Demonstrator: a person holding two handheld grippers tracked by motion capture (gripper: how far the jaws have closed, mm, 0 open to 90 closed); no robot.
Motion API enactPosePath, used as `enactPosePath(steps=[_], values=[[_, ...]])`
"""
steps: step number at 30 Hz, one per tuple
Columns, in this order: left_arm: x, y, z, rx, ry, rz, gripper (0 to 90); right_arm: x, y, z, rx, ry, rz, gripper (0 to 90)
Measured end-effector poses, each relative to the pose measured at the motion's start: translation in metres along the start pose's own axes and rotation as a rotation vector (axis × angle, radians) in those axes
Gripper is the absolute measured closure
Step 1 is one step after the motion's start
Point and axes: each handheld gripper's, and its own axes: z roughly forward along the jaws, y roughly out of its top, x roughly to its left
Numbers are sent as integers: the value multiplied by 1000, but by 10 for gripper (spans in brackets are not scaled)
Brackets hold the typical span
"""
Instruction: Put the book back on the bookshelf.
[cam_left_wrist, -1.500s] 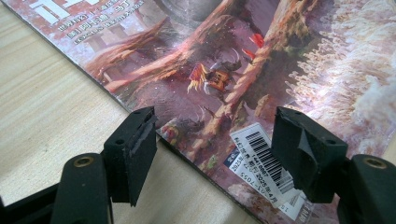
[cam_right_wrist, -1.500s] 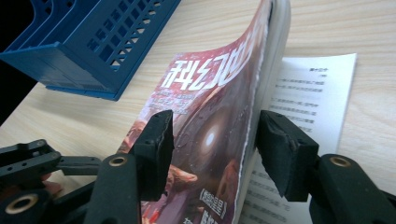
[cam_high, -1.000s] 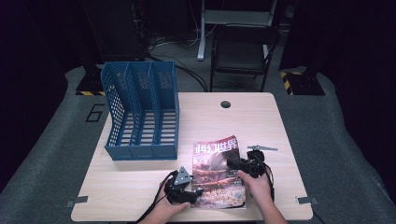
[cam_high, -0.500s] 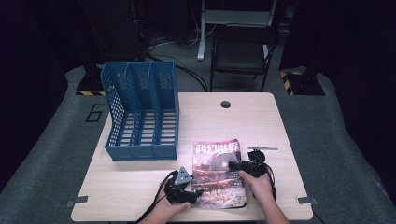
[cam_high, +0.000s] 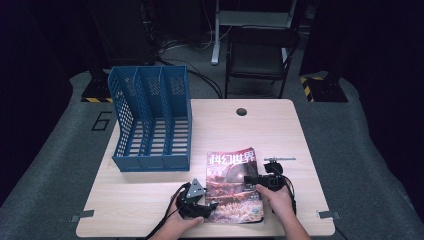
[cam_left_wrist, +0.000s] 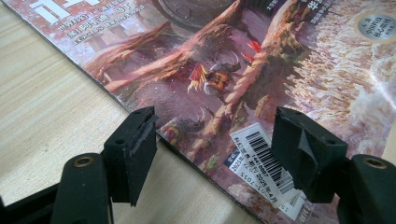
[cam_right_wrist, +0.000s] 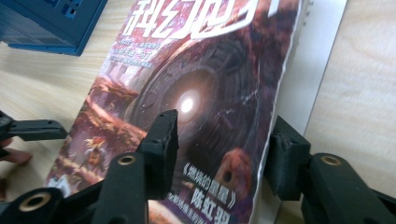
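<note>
A blue three-compartment file rack (cam_high: 152, 120) is standing at the left of the wooden desk (cam_high: 280, 130), well apart from the work. Near the desk's front edge, a magazine (cam_high: 234, 184) with a reddish illustrated cover is lying face up between the two hands. The left tongs (cam_high: 198, 204) are resting at the magazine's left edge; in the left gripper view (cam_left_wrist: 215, 144) one jaw is sitting over bare desk and the other over the barcode label (cam_left_wrist: 264, 161), with the edge running between them. These jaws are standing apart and are not pressing on the cover. The right tongs (cam_high: 256, 180) are reaching over the magazine's right edge. In the right gripper view (cam_right_wrist: 219, 149) the cover's lifted right edge is lying between the jaws, which have just been closing; whether the pads are already pinching it cannot be told. A white inner page (cam_right_wrist: 317, 60) is showing beneath that edge.
</note>
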Motion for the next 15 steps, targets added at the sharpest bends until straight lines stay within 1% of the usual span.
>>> enactPosePath(steps=[2, 4, 5, 6, 8, 9, 10, 11, 13, 14, 15], values=[[0, 0, 0, 0, 0, 0, 311, 1, 0, 0, 11, -13, 0, 542], [0, 0, 0, 0, 0, 0, 311, 0, 0, 1, 10, -21, -16, 555], [0, 0, 0, 0, 0, 0, 311, 0, 0, 1, 9, -20, -7, 561], [0, 0, 0, 0, 0, 0, 311, 1, 0, 1, 12, -15, 15, 568], [0, 0, 0, 0, 0, 0, 311, 0, -1, 1, 8, -15, 10, 598], [0, 0, 0, 0, 0, 0, 311, 0, -1, 1, 8, -15, 10, 598], [0, 0, 0, 0, 0, 0, 311, -2, 0, 1, 3, -23, -12, 619], [0, 0, 0, -4, 7, -1, 311, -4, 0, 0, 0, -22, -13, 656], [0, 0, 1, -9, 12, -2, 311, -5, 0, 0, 0, -10, 2, 686], [0, 0, 0, -1, -1, -1, 311, -5, 0, 0, 0, -10, 2, 686], [0, 0, 1, -6, 6, -2, 311, -7, -1, -1, -13, 14, 14, 738]])
